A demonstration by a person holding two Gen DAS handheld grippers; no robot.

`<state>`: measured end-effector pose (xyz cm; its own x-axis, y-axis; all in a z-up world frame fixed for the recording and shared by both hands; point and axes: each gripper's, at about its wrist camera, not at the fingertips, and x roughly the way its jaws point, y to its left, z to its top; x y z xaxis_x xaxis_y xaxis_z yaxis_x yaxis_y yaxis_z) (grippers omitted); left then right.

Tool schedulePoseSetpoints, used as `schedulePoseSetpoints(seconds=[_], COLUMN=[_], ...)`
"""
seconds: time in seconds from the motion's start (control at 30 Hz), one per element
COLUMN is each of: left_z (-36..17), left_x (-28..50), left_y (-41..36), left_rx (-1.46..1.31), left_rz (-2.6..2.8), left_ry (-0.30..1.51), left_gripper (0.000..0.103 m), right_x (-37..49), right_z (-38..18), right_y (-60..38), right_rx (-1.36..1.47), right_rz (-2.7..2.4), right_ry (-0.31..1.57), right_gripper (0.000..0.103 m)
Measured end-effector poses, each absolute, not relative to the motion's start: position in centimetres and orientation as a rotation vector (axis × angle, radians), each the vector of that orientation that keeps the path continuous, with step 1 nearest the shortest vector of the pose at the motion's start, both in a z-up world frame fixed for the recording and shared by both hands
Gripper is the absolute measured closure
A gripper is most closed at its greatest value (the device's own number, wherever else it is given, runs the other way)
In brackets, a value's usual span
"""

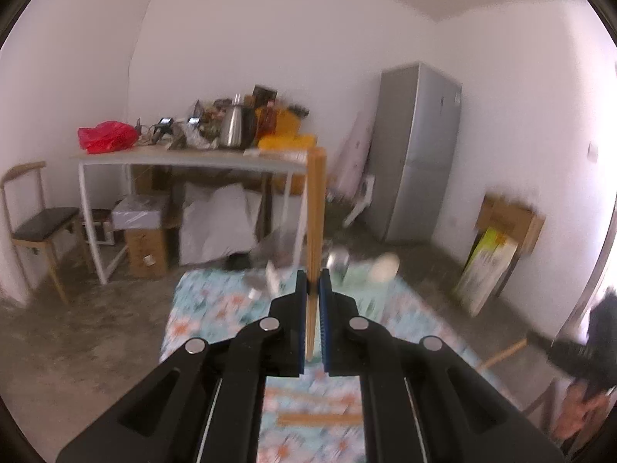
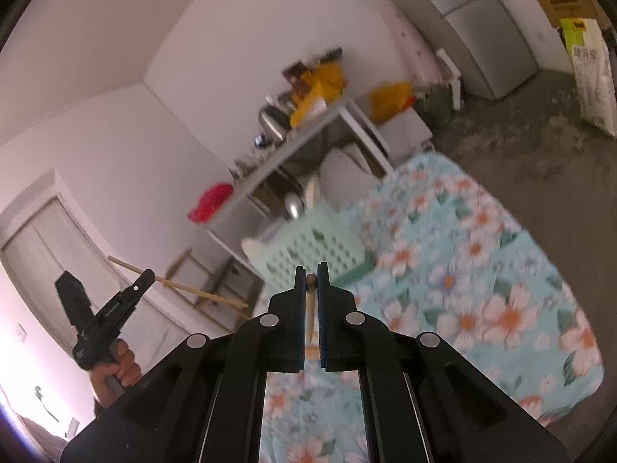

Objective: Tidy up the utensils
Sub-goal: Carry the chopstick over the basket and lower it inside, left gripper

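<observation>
A pair of wooden chopsticks (image 1: 315, 227) is being clamped upright by the left gripper (image 1: 313, 301), above the floral cloth (image 1: 216, 308). A single wooden stick (image 2: 310, 308) is being pinched by the right gripper (image 2: 311, 297), just before the mint basket (image 2: 308, 250) on that cloth

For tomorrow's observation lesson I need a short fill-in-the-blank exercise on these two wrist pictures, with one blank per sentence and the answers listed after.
1. The left gripper is shut on a pair of wooden ______.
2. The cloth on the table is printed with ______.
3. The basket standing on that cloth is pale ______.
4. The right gripper is ______ on a thin wooden stick.

Missing words: chopsticks; flowers; green; shut
</observation>
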<state>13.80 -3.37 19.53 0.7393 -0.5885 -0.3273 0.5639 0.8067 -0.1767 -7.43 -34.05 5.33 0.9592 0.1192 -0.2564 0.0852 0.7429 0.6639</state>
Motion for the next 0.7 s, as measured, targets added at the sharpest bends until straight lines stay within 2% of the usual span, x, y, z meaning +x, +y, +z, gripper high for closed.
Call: schedulePoseSetpoints(seconds=[0.17, 0.33, 0.5, 0.7], left_z=[22.3, 21.6, 18.4, 13.4], left_x=[18.0, 23.4, 28.5, 31.0], left_y=[-4.5, -7.2, -10.7, -12.5], left_rx=[-0.186, -0.244, -0.244, -0.255], left_rz=[-0.686, -0.686, -0.669, -0.668], left_ry=[0.347, 0.408, 0.538, 0.720], left_gripper=[0.098, 0.098, 0.098, 0.096], right_x=[-9.1, -9.5, -9.4, -9.1], right_z=[7.4, 7.7, 7.3, 7.0], right_y=[-35.3, -36.0, -36.2, -36.5], right_rx=[0.712, 0.708, 0.714, 0.714], right_rz=[-0.014, -0.027, -0.028, -0.036], right_ry=[0.213, 0.209, 0.224, 0.237], right_gripper=[0.099, 0.099, 0.099, 0.099])
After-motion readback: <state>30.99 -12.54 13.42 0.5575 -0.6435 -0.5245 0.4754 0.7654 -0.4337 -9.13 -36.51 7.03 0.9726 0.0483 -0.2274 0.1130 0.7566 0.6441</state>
